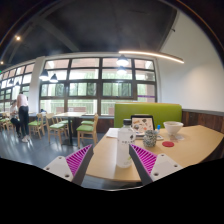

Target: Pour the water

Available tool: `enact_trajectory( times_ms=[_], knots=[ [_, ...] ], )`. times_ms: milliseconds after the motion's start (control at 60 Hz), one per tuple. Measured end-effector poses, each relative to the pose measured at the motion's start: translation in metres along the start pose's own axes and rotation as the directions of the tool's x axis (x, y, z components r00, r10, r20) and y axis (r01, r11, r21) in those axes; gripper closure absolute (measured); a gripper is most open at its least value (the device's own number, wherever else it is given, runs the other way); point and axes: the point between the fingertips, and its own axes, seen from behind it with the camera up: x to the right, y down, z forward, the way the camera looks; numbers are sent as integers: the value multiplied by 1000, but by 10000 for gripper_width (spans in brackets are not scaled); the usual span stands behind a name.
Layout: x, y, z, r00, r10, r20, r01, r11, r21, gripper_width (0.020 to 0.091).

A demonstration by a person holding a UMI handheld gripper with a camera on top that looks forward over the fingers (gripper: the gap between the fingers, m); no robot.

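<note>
Gripper view: bottle (pixel 123 146) between parted tongs (pixel 117 160)

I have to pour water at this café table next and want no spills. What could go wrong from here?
The clear bottle stands between the open jaws of the gripper, not yet gripped; closing off-centre could tip it. The glass cup sits close beside the bottle, so a swing might knock it. The white bowl and the upright menu card crowd the table just beyond, leaving little room to tilt.

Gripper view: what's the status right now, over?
Gripper open. White bottle upright on the table, between its fingers, gaps either side. Small cup just beyond. Path clear.
</note>
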Motion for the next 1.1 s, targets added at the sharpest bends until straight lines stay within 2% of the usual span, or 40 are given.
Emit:
enact_trajectory(
  times_ms=[83,100,183,333,417,483,500,550,617,650,833,967,1100],
  knots=[
    [17,-2,25,1000,19,-22,-18,1000,18,280],
    [2,4,17,999,23,-38,-22,1000,21,284],
    [36,-1,57,998,26,-51,-24,999,29,283],
    [47,4,110,997,-11,-76,12,1000,11,275],
    [58,15,134,990,-53,-134,53,999,-8,272],
    [56,20,151,990,-32,-135,33,999,3,276],
    [54,22,156,992,-28,-123,28,1000,-3,286],
    [59,34,166,991,-32,-129,27,999,-39,563],
    [66,34,167,989,-13,-151,13,1000,-4,564],
    [65,33,169,991,-13,-136,14,1000,8,595],
    [62,35,171,995,-4,-99,5,1000,2,704],
    [60,35,180,998,-8,-56,6,999,-44,705],
    [62,22,212,995,92,-26,-94,993,-65,705]
  ],
)
